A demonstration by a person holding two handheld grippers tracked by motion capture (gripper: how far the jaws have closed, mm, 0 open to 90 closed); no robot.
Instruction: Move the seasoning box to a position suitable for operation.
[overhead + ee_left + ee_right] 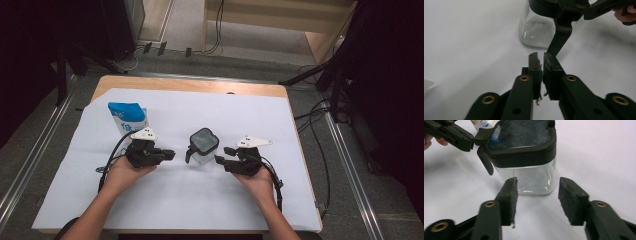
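Our left gripper [541, 58] has its fingers together on nothing; our right gripper [537, 188] gapes short of the jar [524, 157]. Closing early, we'd shove it over.

Left claw closed, clear jar ahead.

I see my left claw [541, 58] with its jaws almost together and nothing between them. Just beyond the tips hangs the black latch [560, 37] of the clear jar [536, 31] standing on the white-covered table [469, 45]. At upper right, the right claw [599, 8] reaches in.
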